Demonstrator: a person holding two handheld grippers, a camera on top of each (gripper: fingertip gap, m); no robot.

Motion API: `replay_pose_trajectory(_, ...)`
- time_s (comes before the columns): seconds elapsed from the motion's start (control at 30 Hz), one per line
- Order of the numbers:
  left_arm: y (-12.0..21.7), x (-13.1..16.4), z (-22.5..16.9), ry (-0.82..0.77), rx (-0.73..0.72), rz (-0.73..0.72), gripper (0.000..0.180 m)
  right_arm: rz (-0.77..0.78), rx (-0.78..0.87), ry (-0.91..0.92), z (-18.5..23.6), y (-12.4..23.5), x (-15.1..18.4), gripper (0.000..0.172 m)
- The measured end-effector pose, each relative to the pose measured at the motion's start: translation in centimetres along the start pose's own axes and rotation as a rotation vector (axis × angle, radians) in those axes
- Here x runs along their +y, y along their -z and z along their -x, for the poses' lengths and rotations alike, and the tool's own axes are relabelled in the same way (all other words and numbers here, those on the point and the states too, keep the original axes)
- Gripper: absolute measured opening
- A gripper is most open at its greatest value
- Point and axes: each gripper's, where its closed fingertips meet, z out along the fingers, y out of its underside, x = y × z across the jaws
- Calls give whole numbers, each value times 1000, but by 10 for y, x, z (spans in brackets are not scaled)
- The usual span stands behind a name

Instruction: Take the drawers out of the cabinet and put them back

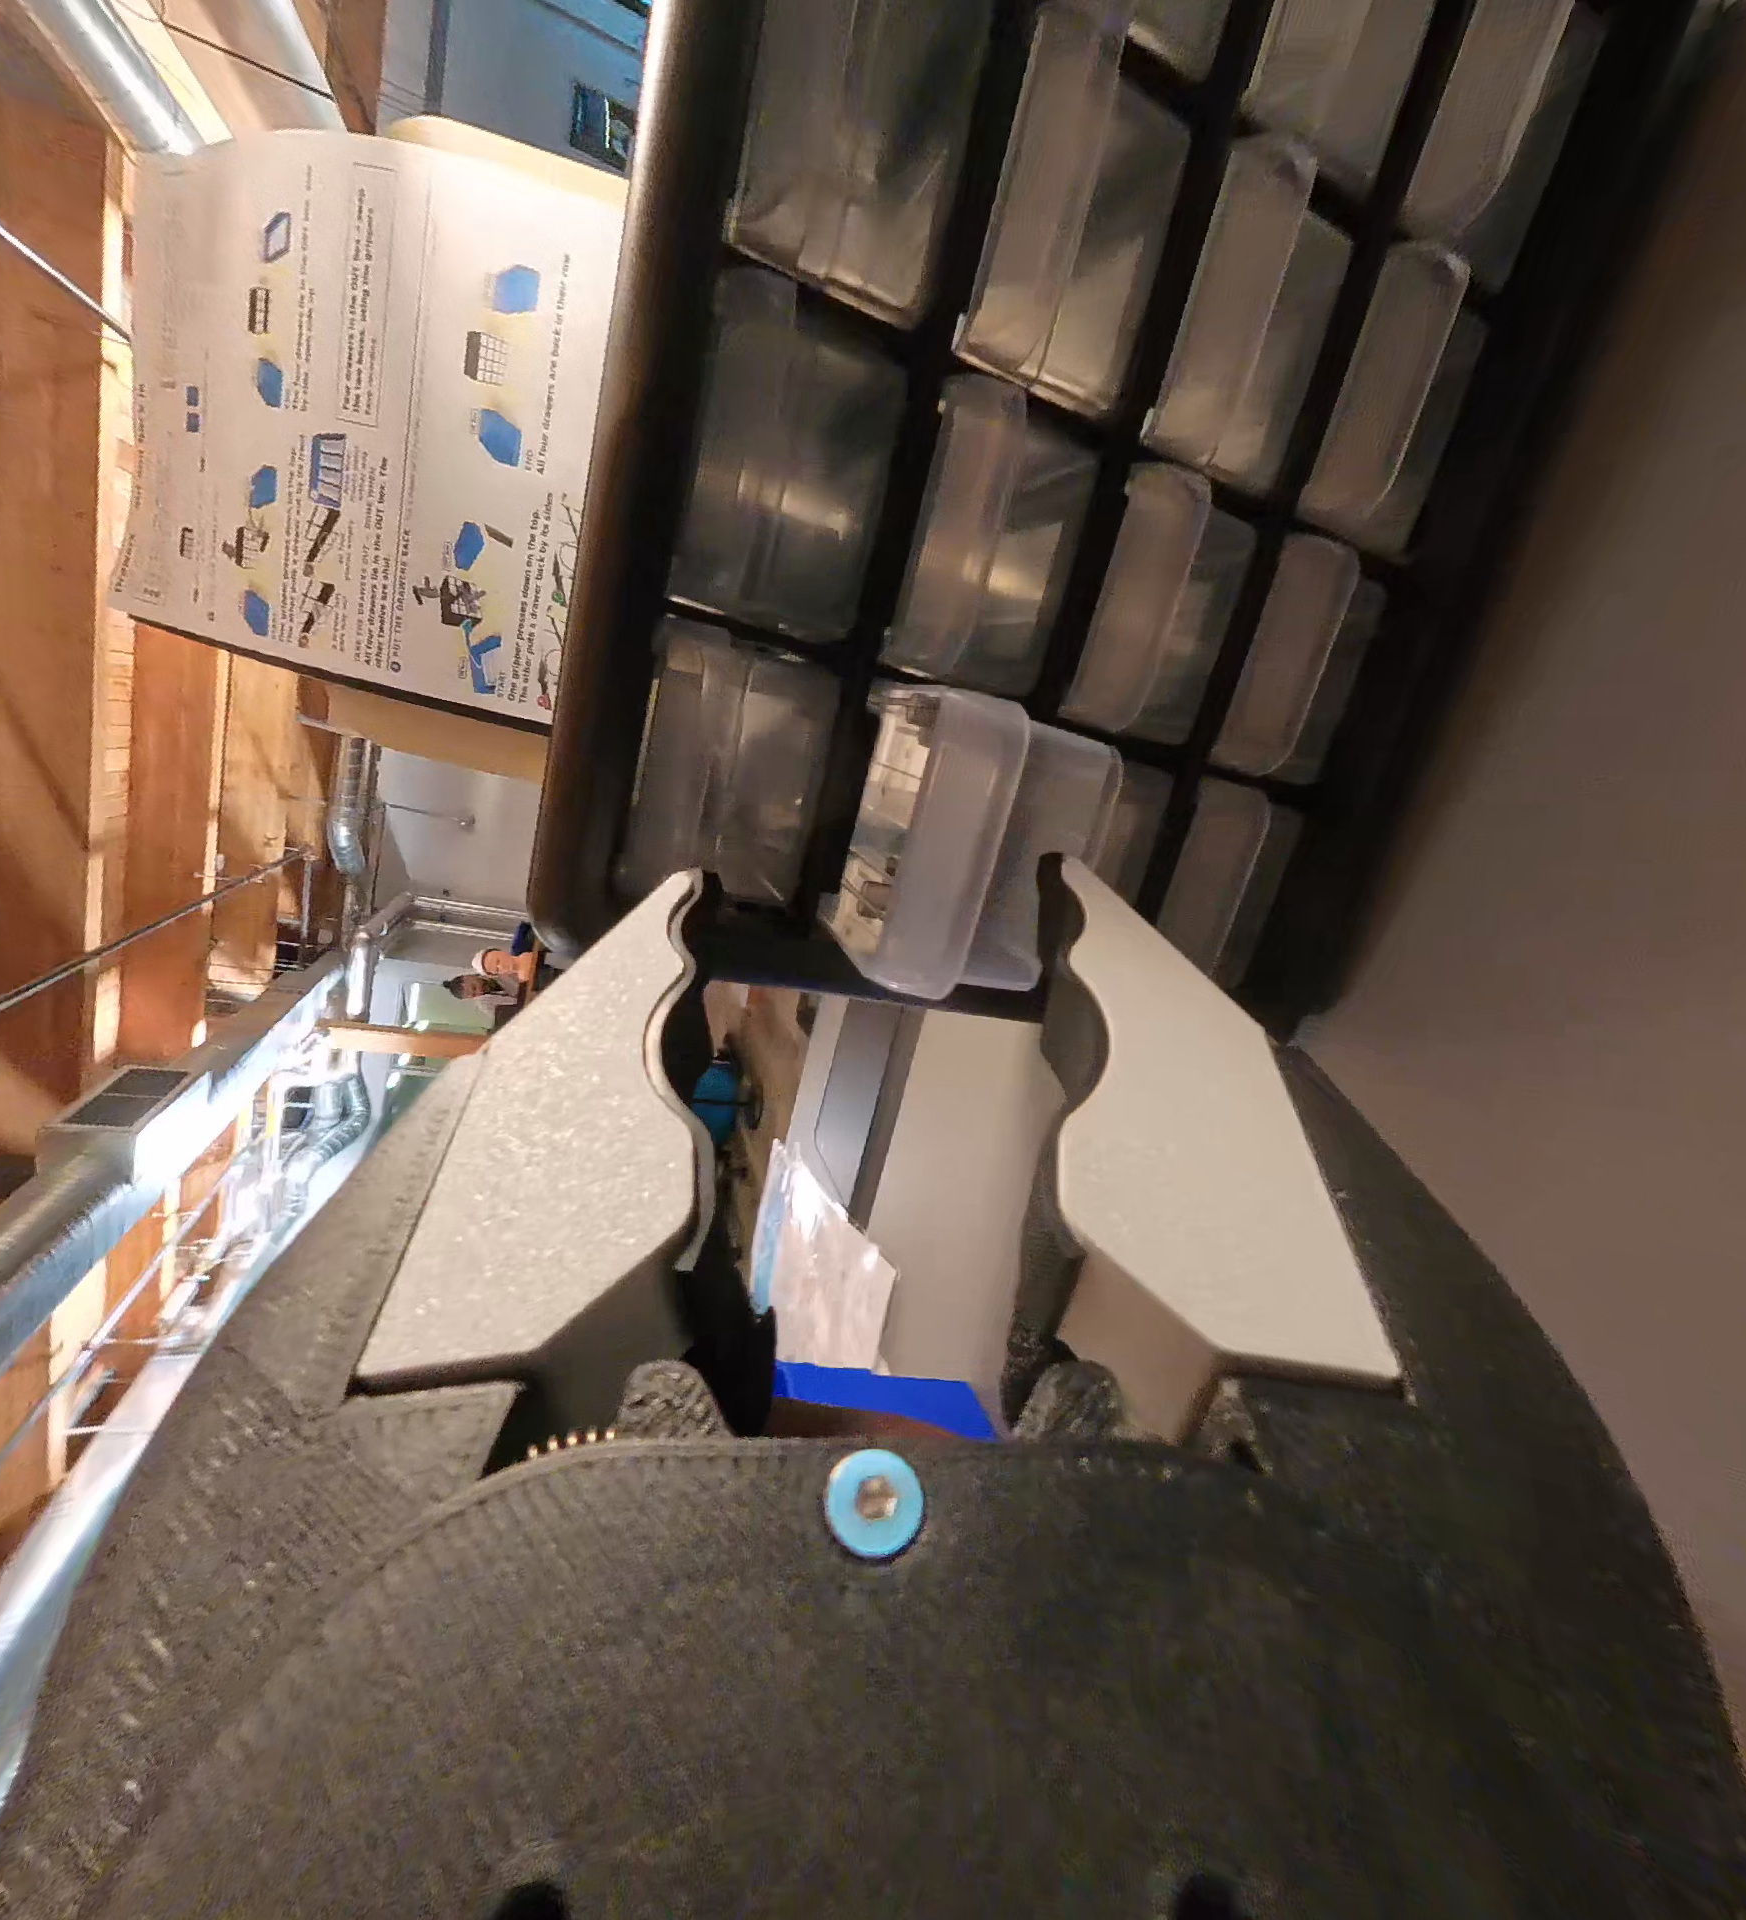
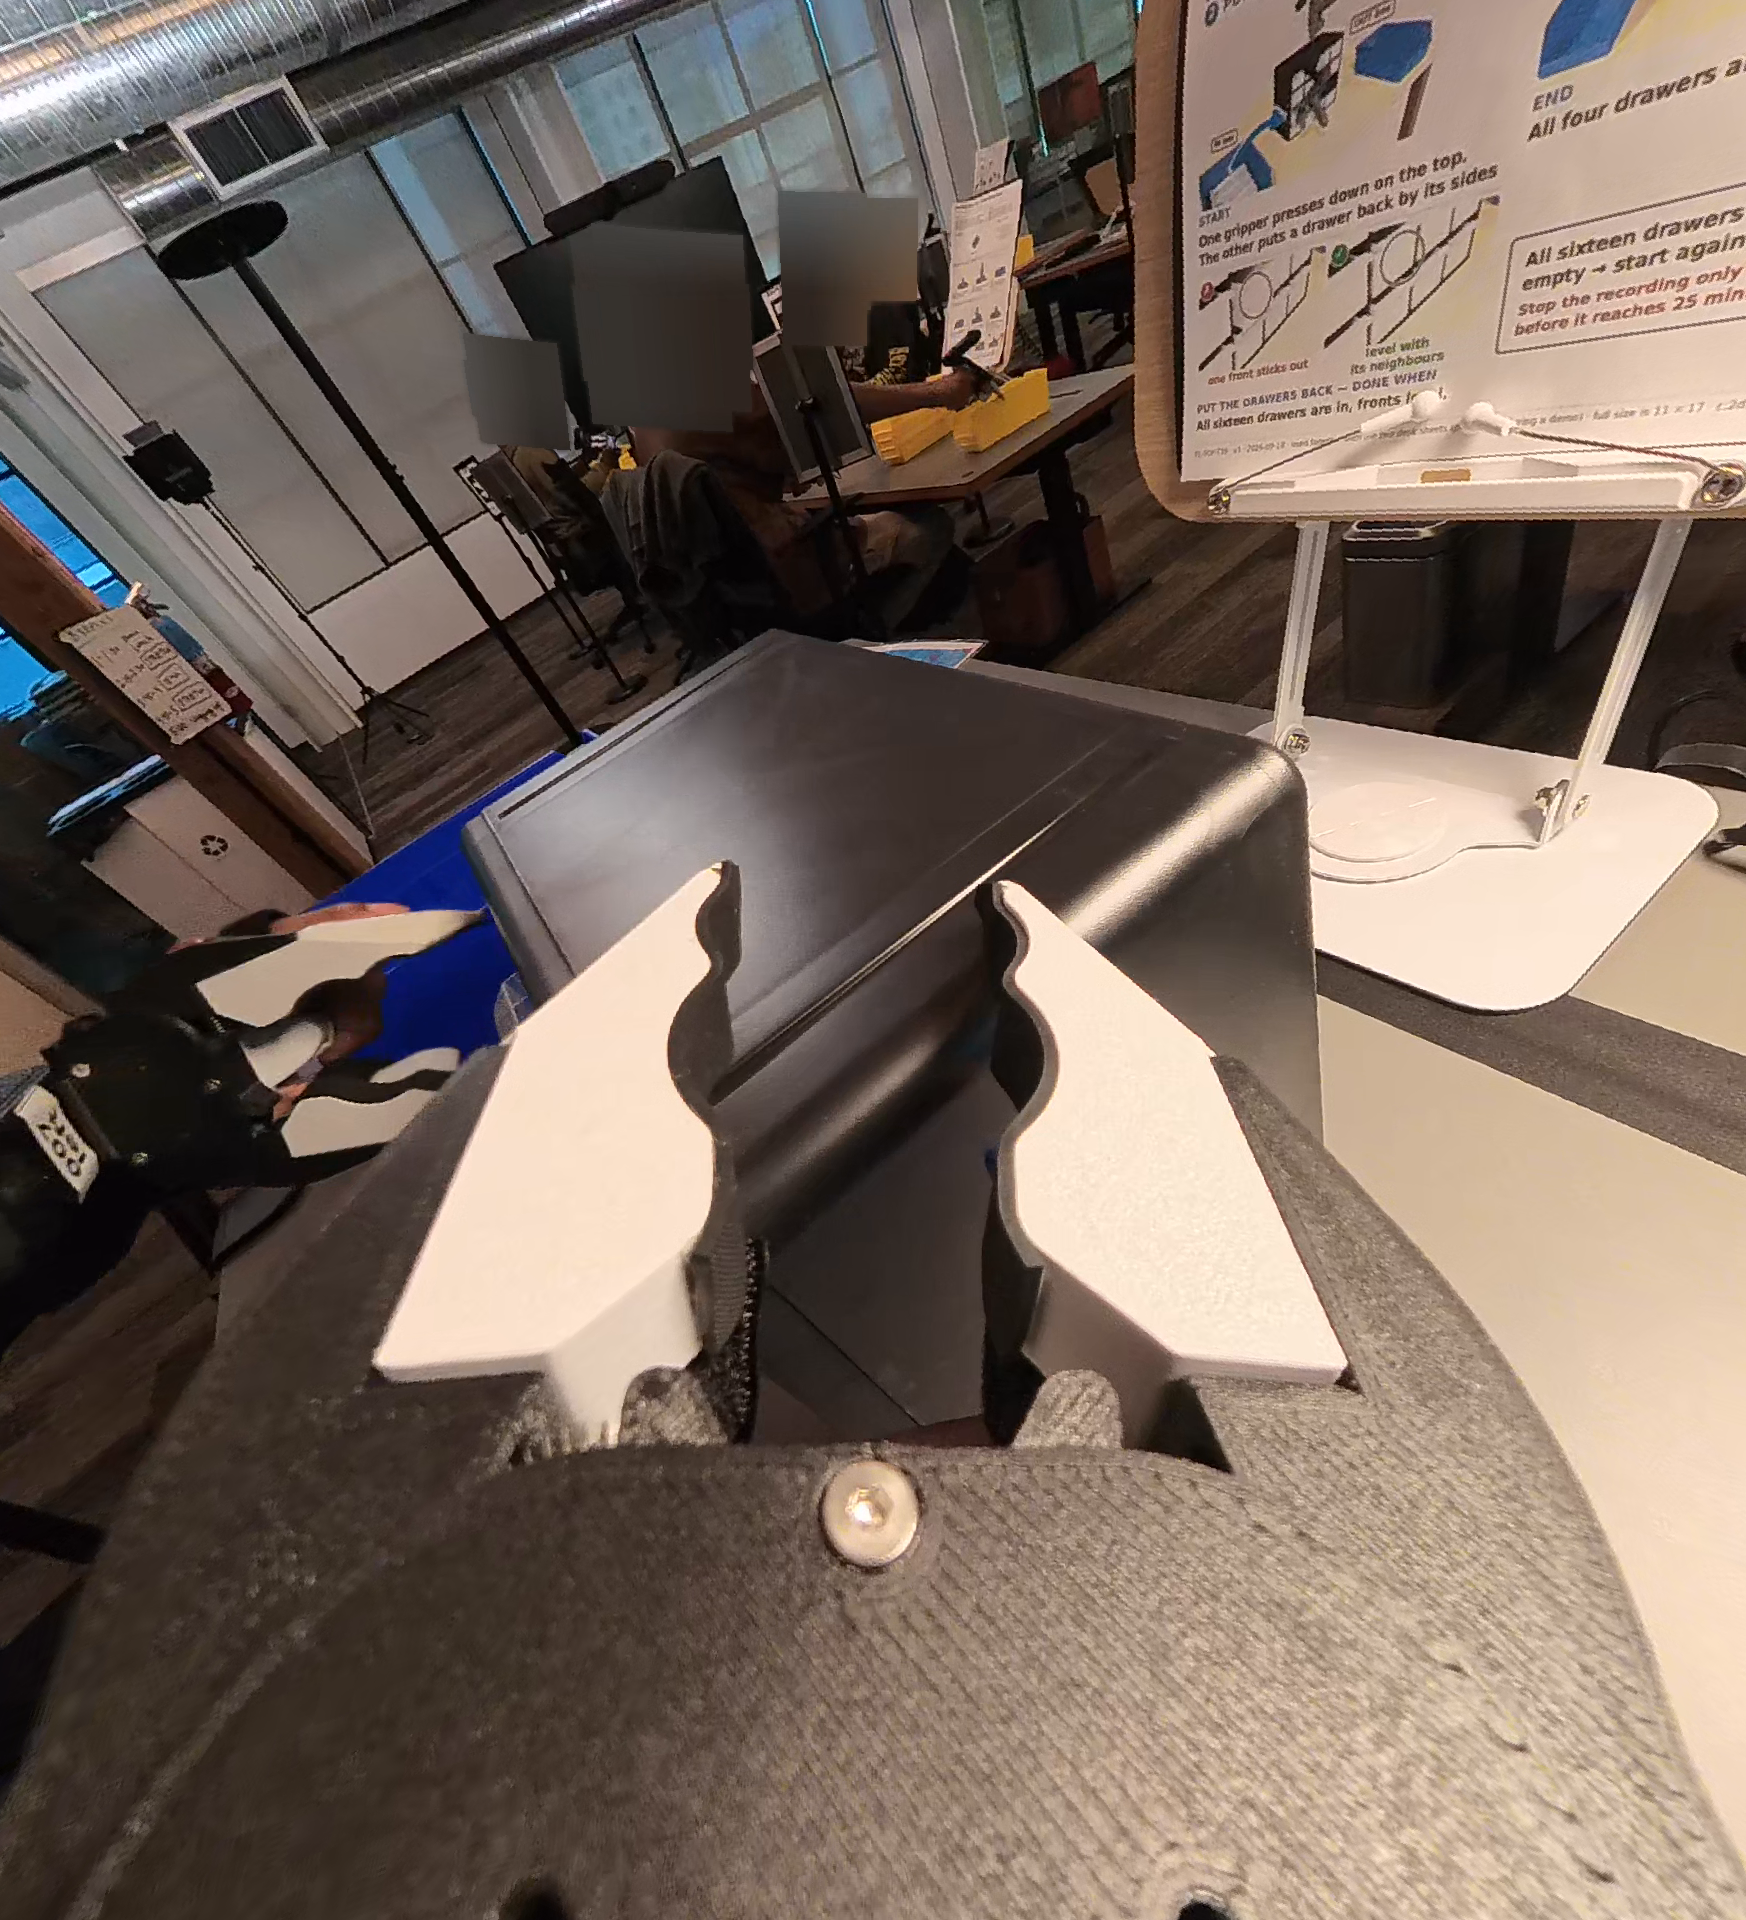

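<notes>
1. Left tool [image 1: 874,883]: standing wide, gripping nothing, its fingers [image 1: 640,966] either side of one clear drawer [image 1: 942,842] that sticks partway out of the black cabinet [image 1: 599,520], in the second row down at the cabinet's end column.
2. Worth noting: a visible gap between each pad and the drawer's sides, so no hold yet; the neighbouring drawers sit flush in their slots.
3. Judged the step in hand: taking this drawer by its two sides, either to draw it free or to seat it level with its neighbours; cannot tell which.
4. For a good grip: centre the front between the pads first, then close squarely on the side walls, not on the rounded lip, which looks slippery.
5. Move straight along the slot; any twist likely jams the drawer against the black dividers.
6. Blue bin [image 2: 412,914] beside the cabinet: likely place for removed drawers.
7. Right tool [image 2: 858,883]: partly spread, empty, low over the cabinet's top near its front edge; contact cannot be told.
8. Press down firmly there so the cabinet does not slide on the table [image 2: 1575,1195].
</notes>
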Motion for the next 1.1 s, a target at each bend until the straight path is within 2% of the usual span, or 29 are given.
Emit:
replay_pose_trajectory(0.13,20,-11,-2,91,4,-93,52,4,-4,3,0,0,0,49)
replay_pose_trajectory(0.23,30,-18,-10,105,51,-152,22,5,-6,2,0,0,0,49)
replay_pose_trajectory(0.4,12,-5,-24,93,92,-90,4,6,-2,6,1,0,0,49)
replay_pose_trajectory(0.63,-31,-1,-18,182,98,-43,1,8,-5,15,3,0,1,49)
replay_pose_trajectory(0.8,-38,-7,-32,276,125,-80,17,13,-4,18,1,0,1,49)
replay_pose_trajectory(0.93,-26,-5,-45,517,103,-179,17,9,-2,15,0,1,0,49)
replay_pose_trajectory(1.03,-13,13,-63,764,88,-209,22,5,5,20,0,1,-1,49)
replay_pose_trajectory(1.1,3,23,-60,829,11,-225,27,-1,10,22,1,2,-2,49)
